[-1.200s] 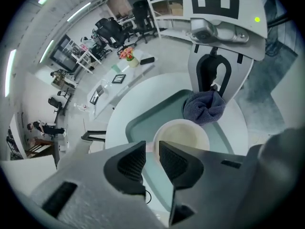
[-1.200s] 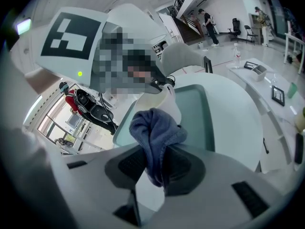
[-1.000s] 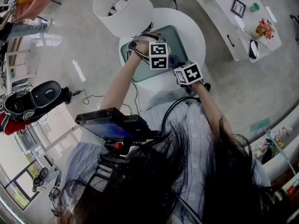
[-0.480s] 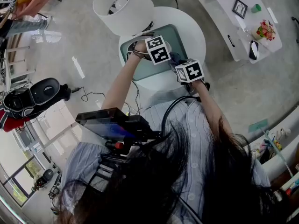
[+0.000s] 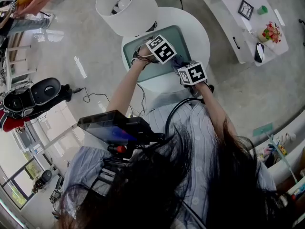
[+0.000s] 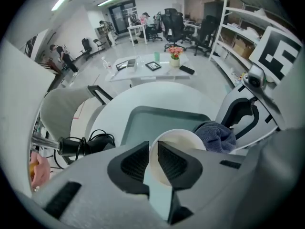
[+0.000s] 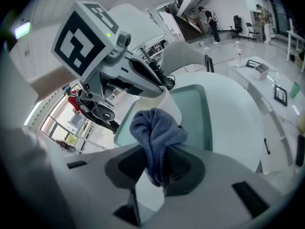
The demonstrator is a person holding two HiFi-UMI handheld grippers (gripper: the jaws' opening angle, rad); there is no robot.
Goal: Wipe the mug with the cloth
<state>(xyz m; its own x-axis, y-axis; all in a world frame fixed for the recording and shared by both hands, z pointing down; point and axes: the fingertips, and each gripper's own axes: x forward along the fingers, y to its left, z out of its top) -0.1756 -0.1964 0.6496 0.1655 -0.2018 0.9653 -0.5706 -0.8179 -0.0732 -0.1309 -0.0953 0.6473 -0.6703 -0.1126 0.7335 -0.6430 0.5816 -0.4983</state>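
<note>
My left gripper's marker cube (image 5: 161, 49) has turned and shifted a little up the tray since a second ago, while my right cube (image 5: 192, 74) has hardly moved.

My left gripper (image 6: 152, 149) is clamped on the wall of the white mug (image 6: 188, 140). One jaw sits inside the rim and the other outside it, with only the thin wall between the pads. The mug's open mouth faces my left gripper's camera.

My right gripper (image 7: 157, 152) is closed on the blue-grey cloth (image 7: 155, 128). A bunched wad of it stands out past the fingertips, and a fold hangs down between the pads. That wad reaches the mug on its right side, at the rim, and appears to touch it.

I hold the mug over the teal tray (image 5: 178, 37), toward the tray's left edge and its near side. I cannot tell whether its base rests on the tray.

The tray lies on a round white table (image 5: 196, 32), and my right gripper comes in over the table's near edge. A white lampshade (image 5: 126, 8) overlaps the table's far-left edge, and black cables (image 6: 90, 144) are coiled just beside the tray's left edge. Well apart, past the table's right edge, a long white bench (image 5: 233, 25) carries a framed picture (image 5: 243, 7) and a pot of flowers (image 5: 269, 31).
</note>
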